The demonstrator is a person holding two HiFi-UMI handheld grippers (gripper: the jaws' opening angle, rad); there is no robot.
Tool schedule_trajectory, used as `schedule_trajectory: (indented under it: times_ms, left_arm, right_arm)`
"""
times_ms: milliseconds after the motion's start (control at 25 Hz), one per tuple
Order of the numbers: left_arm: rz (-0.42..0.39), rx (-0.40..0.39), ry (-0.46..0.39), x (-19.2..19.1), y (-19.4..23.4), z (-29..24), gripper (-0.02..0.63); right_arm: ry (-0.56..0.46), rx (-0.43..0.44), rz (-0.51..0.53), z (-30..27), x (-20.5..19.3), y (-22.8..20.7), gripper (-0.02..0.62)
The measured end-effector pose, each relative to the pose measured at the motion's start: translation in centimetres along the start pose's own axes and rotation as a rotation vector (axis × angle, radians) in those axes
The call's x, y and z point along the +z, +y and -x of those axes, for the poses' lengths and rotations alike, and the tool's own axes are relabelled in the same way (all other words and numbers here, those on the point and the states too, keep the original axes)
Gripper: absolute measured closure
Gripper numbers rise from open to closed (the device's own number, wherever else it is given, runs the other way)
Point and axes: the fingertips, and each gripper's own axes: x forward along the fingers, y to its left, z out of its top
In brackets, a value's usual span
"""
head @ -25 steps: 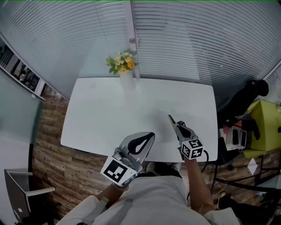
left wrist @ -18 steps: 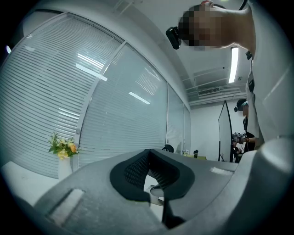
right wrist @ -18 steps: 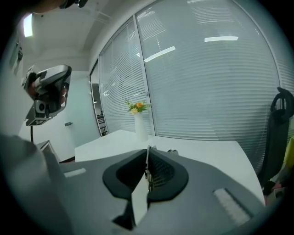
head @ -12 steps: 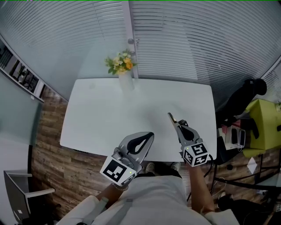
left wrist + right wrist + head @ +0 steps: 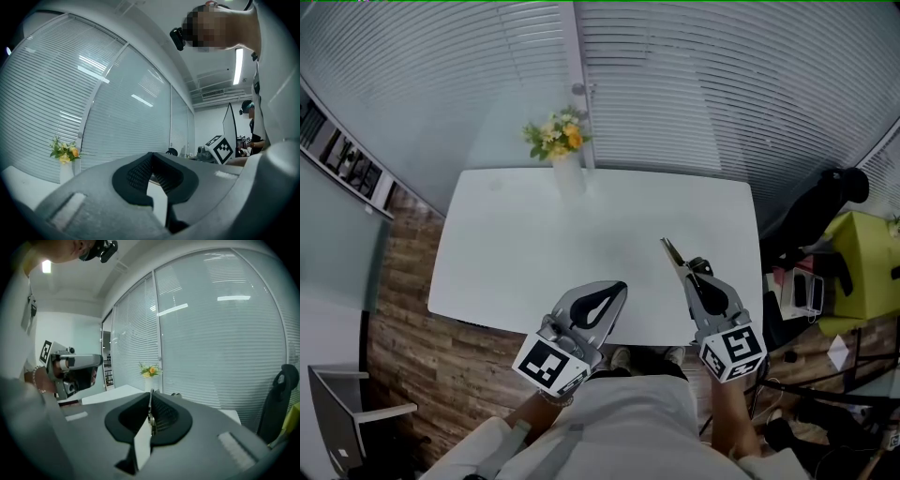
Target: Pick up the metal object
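Fingers [image 5: 167,417] of the right gripper [image 5: 681,267] are pressed nearly together on the metal object [image 5: 669,250] — a thin, narrow piece pinched edge-on between the dark pads, its free end poking out past the tips toward the upper left of the head view. There it sits at lower right of centre, over the near right part of the white tabletop [image 5: 534,244]. In the right gripper view the metal object [image 5: 150,416] shows as a slim bright line down the middle of the pads. At lower centre of the head view the left gripper [image 5: 622,287] hangs over the tabletop's near edge. Its fingers [image 5: 135,174] meet at the tips with nothing between them — only tabletop shows through the gap behind. At top centre a vase of yellow flowers [image 5: 557,141] stands at the far edge, against the window blinds [image 5: 722,84].
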Motion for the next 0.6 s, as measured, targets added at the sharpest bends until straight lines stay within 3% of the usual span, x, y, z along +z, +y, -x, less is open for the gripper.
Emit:
schedule_trajectory:
  times_ms: [600]
  left_arm:
    - [-0.006, 0.01, -0.006, 0.4, 0.4, 0.1, 0.604]
  right_arm:
    - [-0.096, 0.012, 0.099, 3.9, 7.3, 2.8, 0.58]
